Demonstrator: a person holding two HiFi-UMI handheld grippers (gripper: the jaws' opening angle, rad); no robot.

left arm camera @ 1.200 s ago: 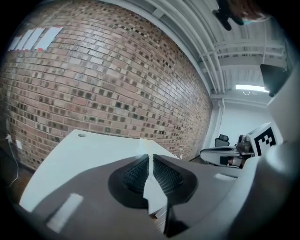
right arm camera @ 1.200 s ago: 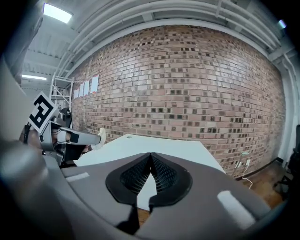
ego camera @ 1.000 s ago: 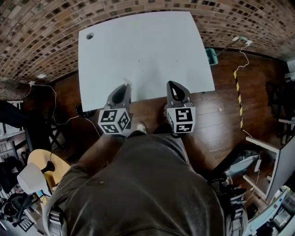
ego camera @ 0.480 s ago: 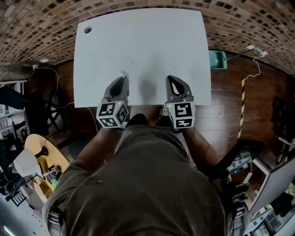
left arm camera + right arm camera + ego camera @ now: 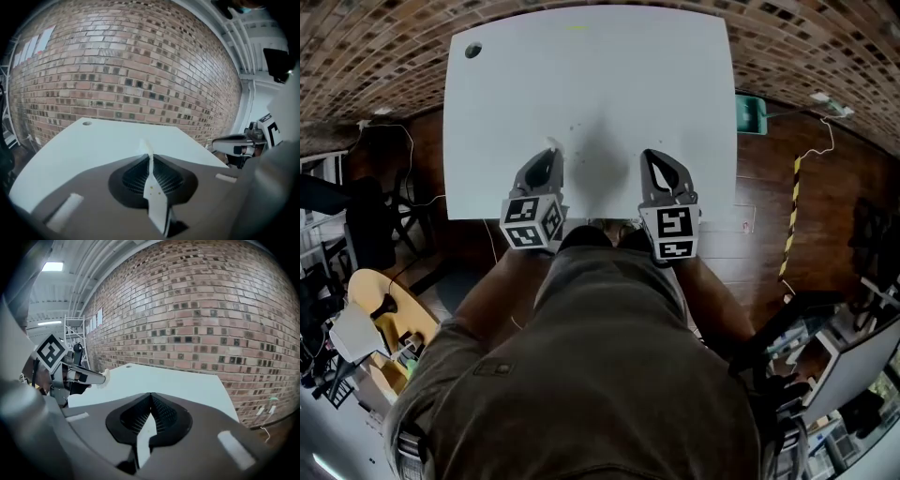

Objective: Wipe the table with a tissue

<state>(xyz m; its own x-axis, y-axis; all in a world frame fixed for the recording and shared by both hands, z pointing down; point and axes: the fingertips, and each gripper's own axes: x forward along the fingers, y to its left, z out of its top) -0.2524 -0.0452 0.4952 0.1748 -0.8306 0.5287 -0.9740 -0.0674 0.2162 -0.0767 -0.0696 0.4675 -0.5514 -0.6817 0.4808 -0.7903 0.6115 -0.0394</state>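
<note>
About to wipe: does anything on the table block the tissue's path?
Nothing visible does. The left gripper pinches the tissue above the table near its front edge; the top ahead is bare except a small hole in the far left corner.

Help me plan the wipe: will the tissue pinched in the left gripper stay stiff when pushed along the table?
Probably floppy: the tissue is a thin sheet poking past the tips of the left gripper. Likely light, so it may bunch on the table.
</note>
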